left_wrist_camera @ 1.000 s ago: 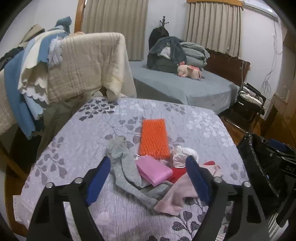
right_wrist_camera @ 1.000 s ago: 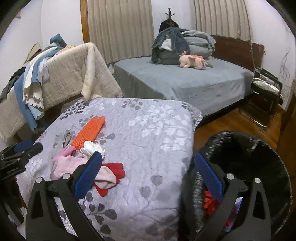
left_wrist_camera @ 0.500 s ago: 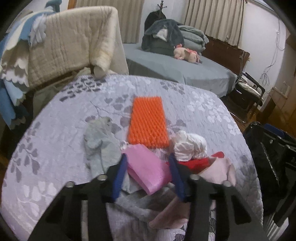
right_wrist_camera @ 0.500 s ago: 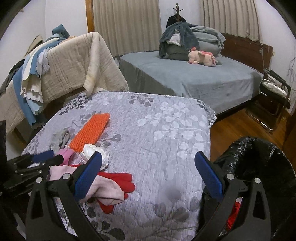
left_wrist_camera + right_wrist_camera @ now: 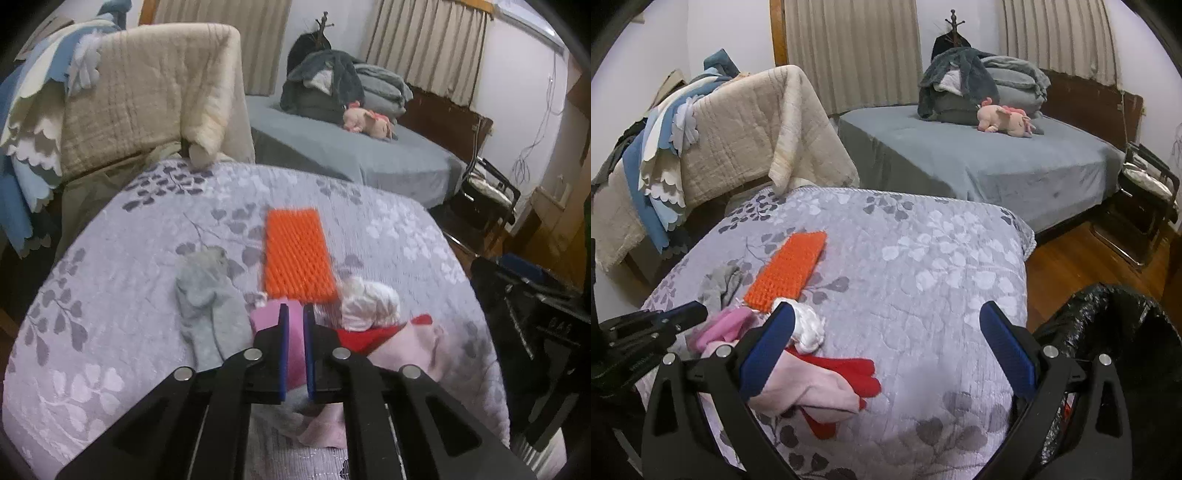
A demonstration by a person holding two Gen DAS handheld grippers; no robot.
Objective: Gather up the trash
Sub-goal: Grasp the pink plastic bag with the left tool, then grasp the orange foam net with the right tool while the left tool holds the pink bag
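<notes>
Left gripper (image 5: 294, 314) was clenched on the pink pad (image 5: 273, 319), blue fingers (image 5: 283, 332) nearly together with the pad squeezed between them. Pad sat in the pile at the near edge of the quilt (image 5: 110, 295), touching the grey sock (image 5: 210, 310) on its left, with the orange mesh (image 5: 297, 254) just beyond. White wad (image 5: 369, 302) and red glove (image 5: 849, 369) lay just to its right, over a pink cloth (image 5: 809, 391).

Right gripper (image 5: 886, 332) was wide apart, holding nothing, hovering over the quilt near the bin (image 5: 1115, 314).

Grip depth was hard to judge from the blur, probably only the pad's near end. Best approach: lift straight up first so the sock doesn't drag along, keep the squeeze steady since the pad looked soft, then carry it right to the bin, which stood well apart off the quilt's edge.
</notes>
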